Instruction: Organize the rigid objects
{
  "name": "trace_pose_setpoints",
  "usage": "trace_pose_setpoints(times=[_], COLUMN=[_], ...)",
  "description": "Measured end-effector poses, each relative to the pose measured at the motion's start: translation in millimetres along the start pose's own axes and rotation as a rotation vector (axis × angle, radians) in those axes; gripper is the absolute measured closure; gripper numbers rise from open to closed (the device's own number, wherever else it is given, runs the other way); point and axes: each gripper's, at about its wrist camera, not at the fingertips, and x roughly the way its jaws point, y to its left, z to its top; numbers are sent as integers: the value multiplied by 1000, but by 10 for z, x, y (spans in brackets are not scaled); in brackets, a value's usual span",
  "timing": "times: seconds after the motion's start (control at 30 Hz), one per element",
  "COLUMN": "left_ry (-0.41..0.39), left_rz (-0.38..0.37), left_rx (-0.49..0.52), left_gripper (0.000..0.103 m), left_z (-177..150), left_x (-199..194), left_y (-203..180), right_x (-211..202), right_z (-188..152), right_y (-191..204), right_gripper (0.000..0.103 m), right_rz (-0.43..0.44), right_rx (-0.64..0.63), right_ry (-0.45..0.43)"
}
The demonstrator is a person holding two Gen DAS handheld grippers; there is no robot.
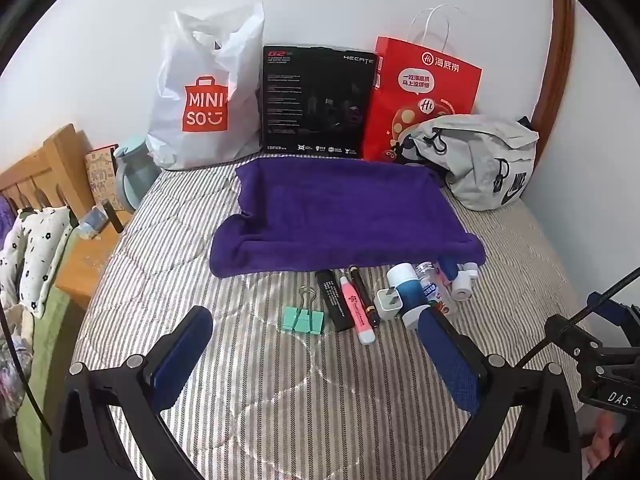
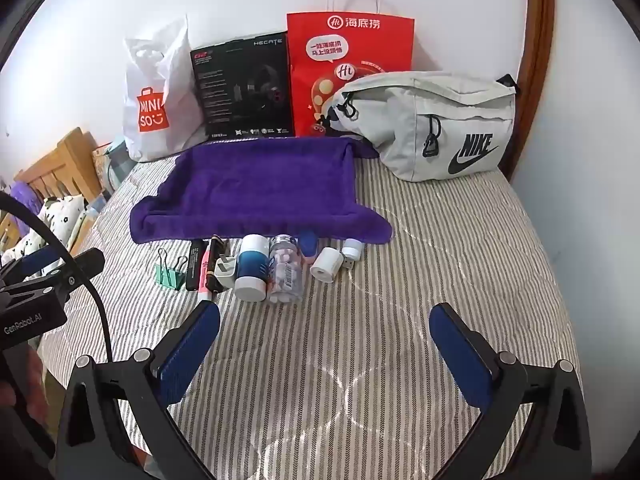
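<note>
Both claws spread wide, holding nothing, hovering over the striped bedcover (image 2: 400, 264). Left gripper (image 1: 316, 344) sits near side of the item row; mint binder clip (image 1: 303, 317) lies just beyond the gap, and the right finger tip overlaps the blue-and-white bottle (image 1: 409, 294) in view. Right gripper (image 2: 325, 328) is near and slightly right of the row; clear pill bottle (image 2: 285, 270) is just beyond its left finger, apart from it. Row runs along the near edge of the purple towel (image 2: 256, 188), left to right: 1 binder clip, 1 black stick (image 1: 333, 300), 1 pink highlighter (image 1: 357, 309), 1 black pen (image 1: 363, 294), 1 white plug adapter (image 1: 388, 298), 2 bottles lying on their sides, 1 white tape roll (image 2: 327, 267), 1 small white cap-like piece (image 2: 352, 249). A blue item pokes from under the towel edge; can't identify it. Far side against the wall: white MINISO bag (image 2: 154, 100), black box (image 2: 244, 88), red paper bag (image 2: 348, 52), grey Nike pouch (image 2: 436, 124), zipped; contents of all not visible.
</note>
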Motion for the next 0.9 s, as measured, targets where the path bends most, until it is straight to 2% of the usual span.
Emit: trace_pose_setpoints(times=[0.27, 0.37, 0.5, 0.57, 0.9], left_ry=[0, 13, 14, 12, 14], left_rz=[-24, -3, -10, 0, 1], left_rx=[-2, -5, -7, -1, -2], left_gripper=[0, 0, 0, 0, 0], left_z=[-19, 37, 66, -7, -41], left_x=[-37, -5, -17, -20, -16], left_y=[6, 22, 39, -12, -8], right_x=[-16, 9, 22, -35, -80], right_z=[-5, -24, 121, 6, -8], right_y=[-2, 75, 42, 10, 30], right_gripper=[0, 0, 0, 0, 0], right_rz=[-5, -8, 3, 5, 0], right_rx=[-6, -9, 1, 0, -5], right_ry=[4, 8, 14, -3, -11])
